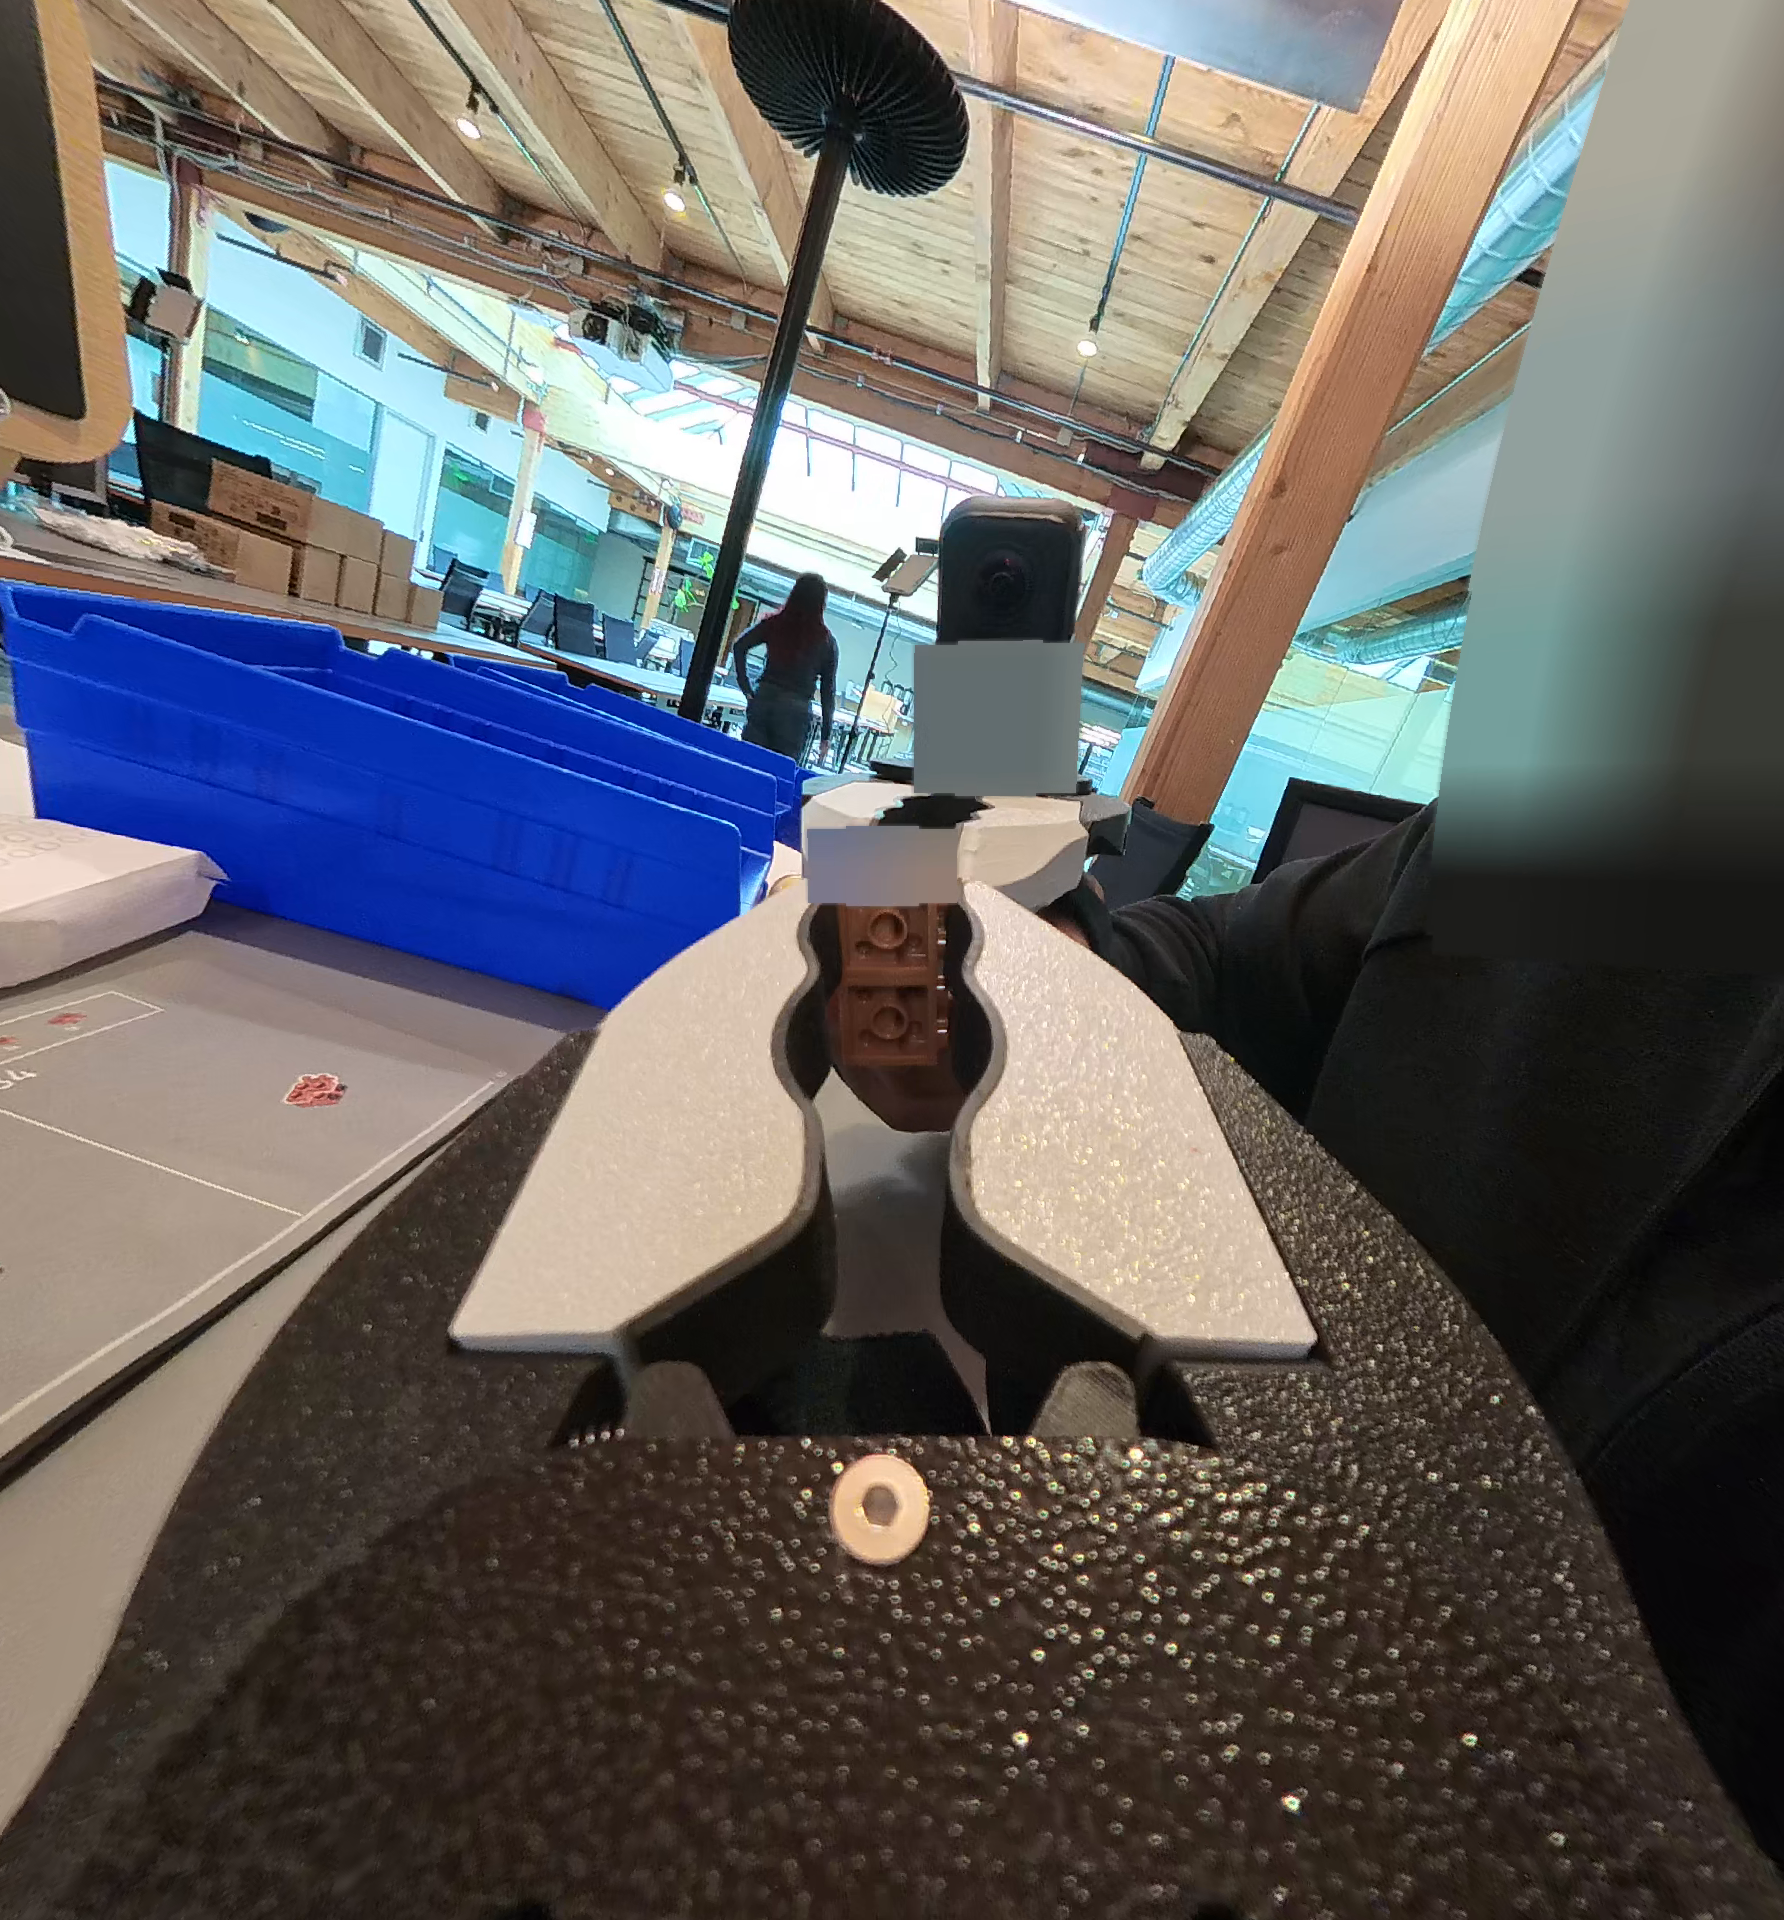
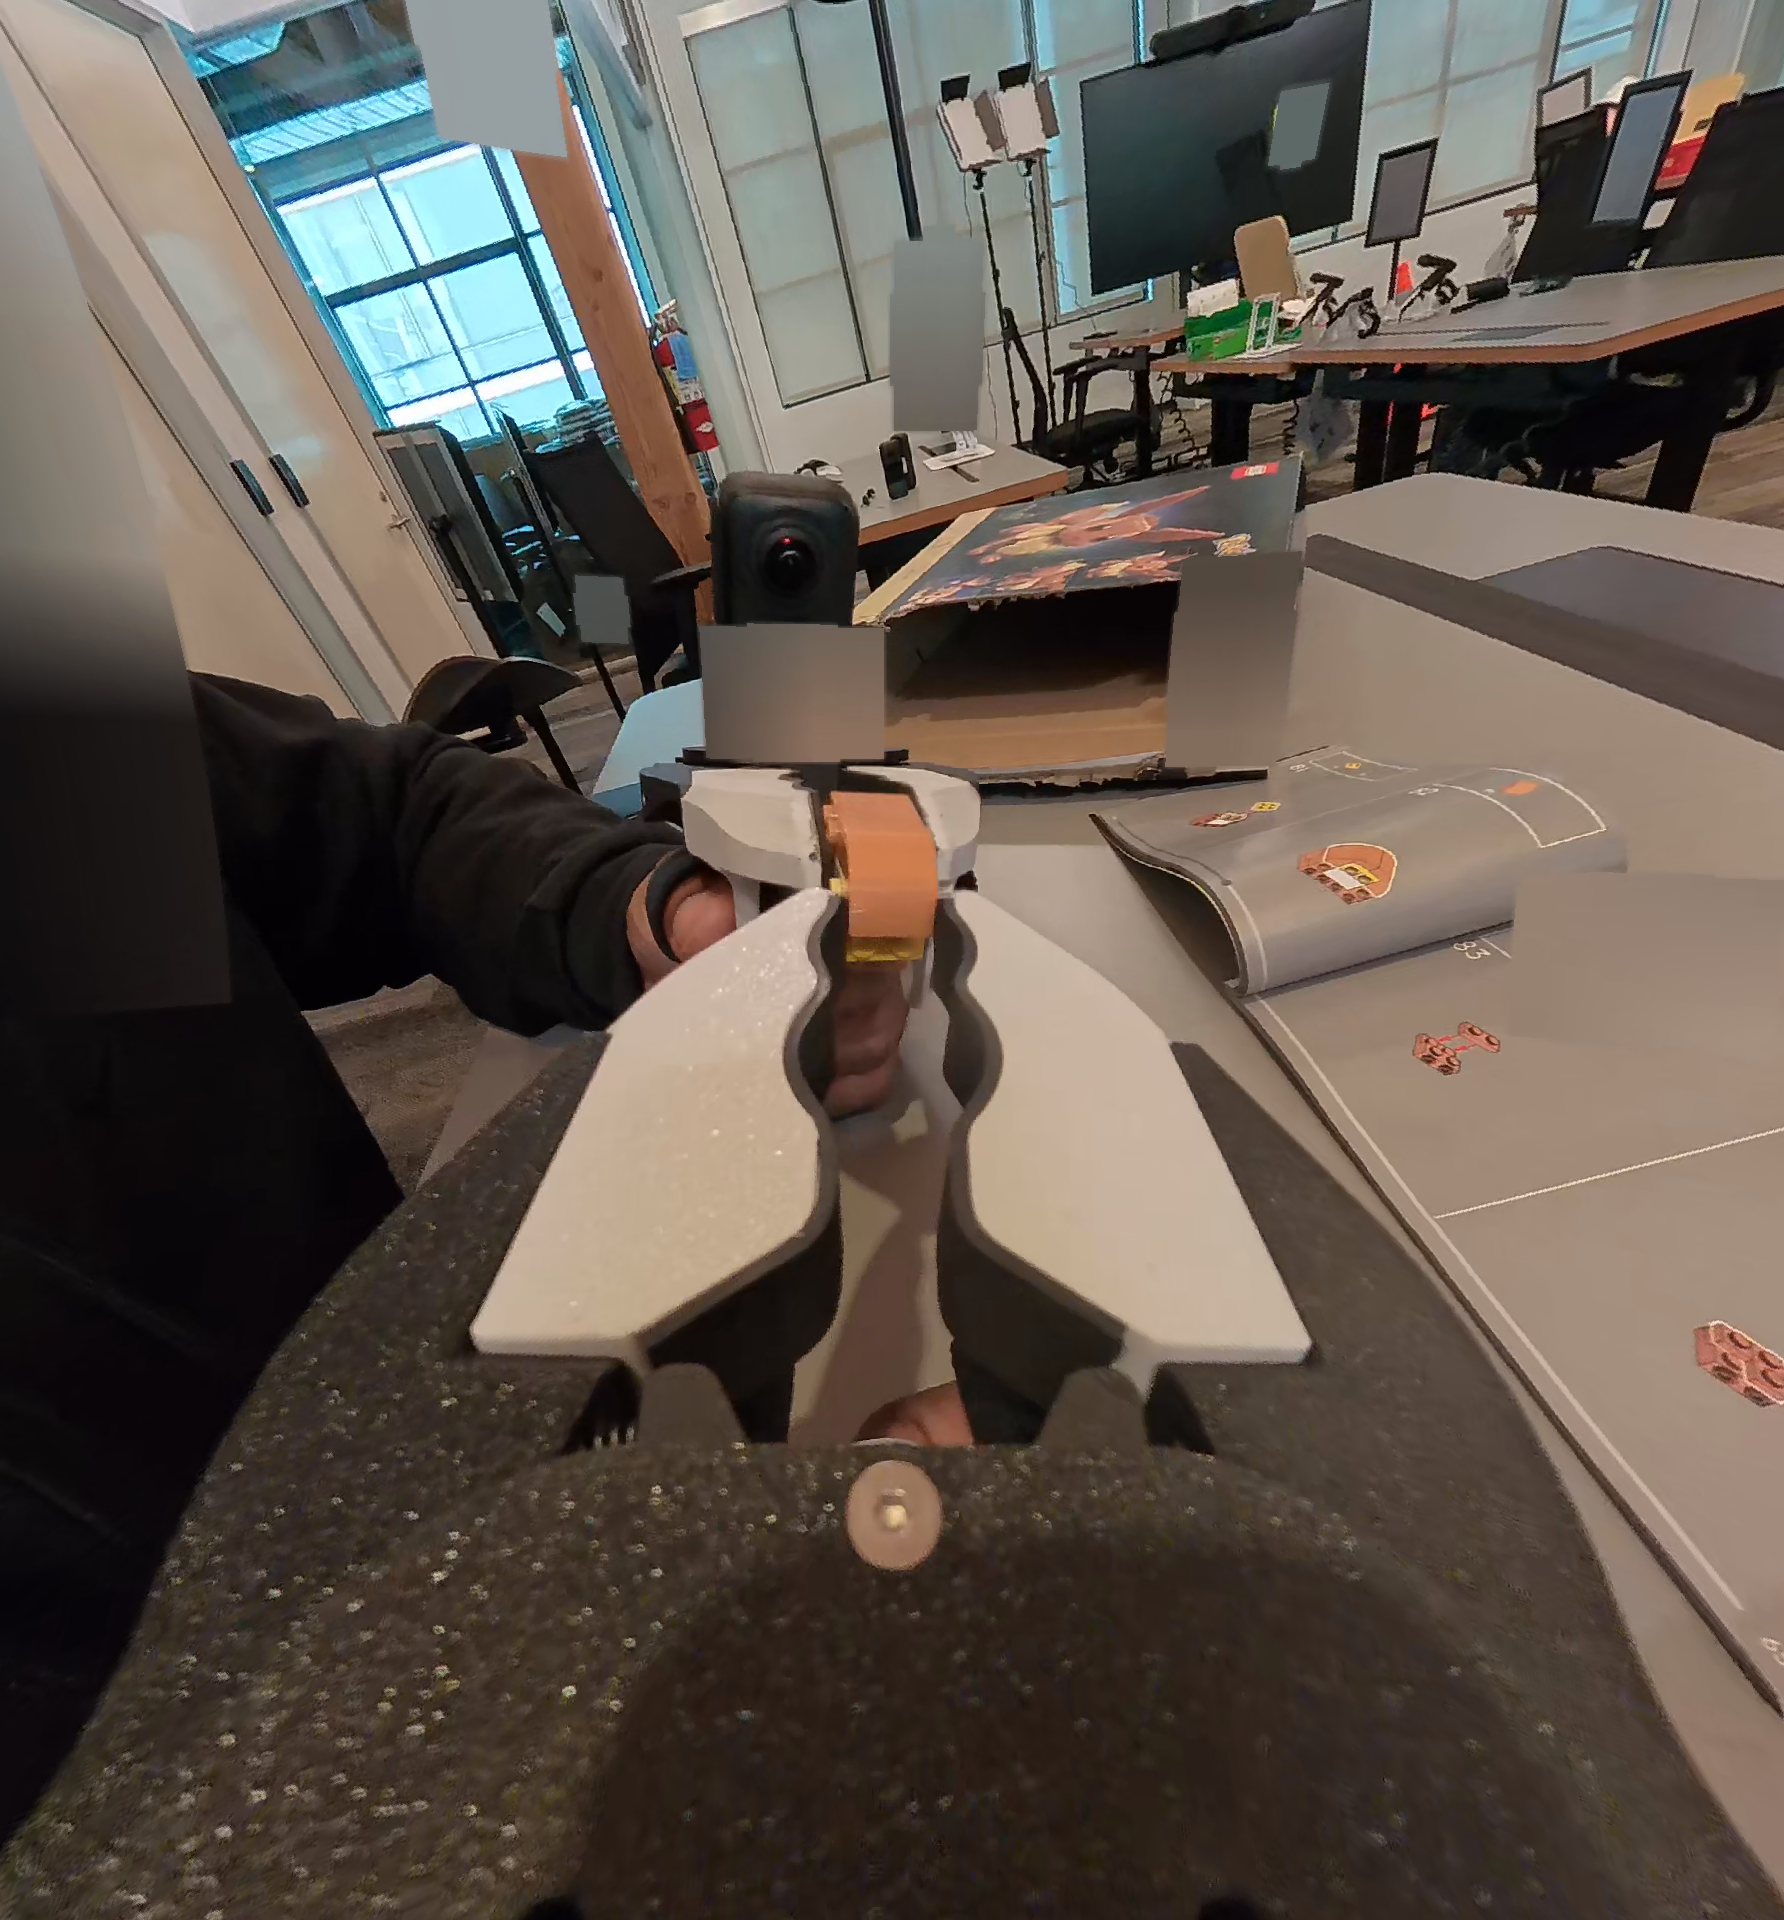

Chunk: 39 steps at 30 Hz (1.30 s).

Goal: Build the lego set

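The brown-and-orange brick assembly hangs between two facing grippers: the left gripper pinches it with jaws only narrowly parted, and the right gripper appears closed on its orange end, near the open instruction booklet.

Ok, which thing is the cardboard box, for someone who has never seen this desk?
Start at the grey table in the right wrist view and find the open booklet lying on it. Just behind it sits the cardboard box, with its open end facing the camera. Unlike the flat grey pages, it has a dark, colourful printed top and a plain brown inside.
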### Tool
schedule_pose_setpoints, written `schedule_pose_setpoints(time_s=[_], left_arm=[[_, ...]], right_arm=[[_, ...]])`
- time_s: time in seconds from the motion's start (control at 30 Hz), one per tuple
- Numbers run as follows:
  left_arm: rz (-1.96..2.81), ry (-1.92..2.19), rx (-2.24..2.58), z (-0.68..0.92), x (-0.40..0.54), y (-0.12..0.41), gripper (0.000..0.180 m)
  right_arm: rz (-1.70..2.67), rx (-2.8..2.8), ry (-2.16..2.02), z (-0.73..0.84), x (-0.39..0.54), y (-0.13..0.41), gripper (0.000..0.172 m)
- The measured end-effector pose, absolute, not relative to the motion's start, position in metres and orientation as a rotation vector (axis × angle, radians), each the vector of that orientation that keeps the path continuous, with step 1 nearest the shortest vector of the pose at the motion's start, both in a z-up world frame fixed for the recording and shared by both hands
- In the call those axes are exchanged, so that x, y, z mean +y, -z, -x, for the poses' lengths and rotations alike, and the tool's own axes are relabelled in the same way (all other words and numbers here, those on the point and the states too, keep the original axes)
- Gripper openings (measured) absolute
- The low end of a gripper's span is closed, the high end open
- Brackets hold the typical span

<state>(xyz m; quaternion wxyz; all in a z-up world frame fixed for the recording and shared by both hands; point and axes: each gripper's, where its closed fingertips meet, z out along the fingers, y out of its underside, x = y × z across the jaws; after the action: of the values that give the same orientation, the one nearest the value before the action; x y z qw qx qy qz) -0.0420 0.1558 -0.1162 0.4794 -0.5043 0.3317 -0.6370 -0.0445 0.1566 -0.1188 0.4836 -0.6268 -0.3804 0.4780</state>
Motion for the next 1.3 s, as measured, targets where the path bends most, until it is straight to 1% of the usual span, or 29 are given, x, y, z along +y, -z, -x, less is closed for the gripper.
schedule_pose_setpoints(time_s=[0.17,0.4,0.57,0.63,0.8,0.9,1.07,1.3], left_arm=[[1.219,1.538,0.806,0.043,0.157,0.113,0.019],[1.227,1.539,0.765,0.047,0.166,0.111,0.019],[1.246,1.616,0.669,0.052,0.175,0.11,0.019],[1.248,1.666,0.615,0.056,0.18,0.108,0.019],[1.278,1.857,0.5,0.06,0.187,0.108,0.019],[1.281,1.989,0.411,0.062,0.19,0.108,0.019],[1.239,2.079,0.255,0.061,0.196,0.107,0.019],[1.136,2.154,0.118,0.046,0.195,0.106,0.019]], right_arm=[[1.585,-0.973,-1.105,0.052,0.155,0.137,0.016],[1.528,-0.911,-1.059,0.05,0.163,0.129,0.017],[1.479,-0.91,-1.081,0.048,0.162,0.126,0.028],[1.442,-0.916,-1.057,0.045,0.163,0.125,0.03],[1.313,-0.998,-0.805,0.04,0.168,0.133,0.024],[1.245,-1.012,-0.638,0.039,0.172,0.136,0.023],[1.246,-0.961,-0.464,0.038,0.183,0.144,0.026],[1.238,-0.869,-0.394,0.032,0.188,0.136,0.032]])
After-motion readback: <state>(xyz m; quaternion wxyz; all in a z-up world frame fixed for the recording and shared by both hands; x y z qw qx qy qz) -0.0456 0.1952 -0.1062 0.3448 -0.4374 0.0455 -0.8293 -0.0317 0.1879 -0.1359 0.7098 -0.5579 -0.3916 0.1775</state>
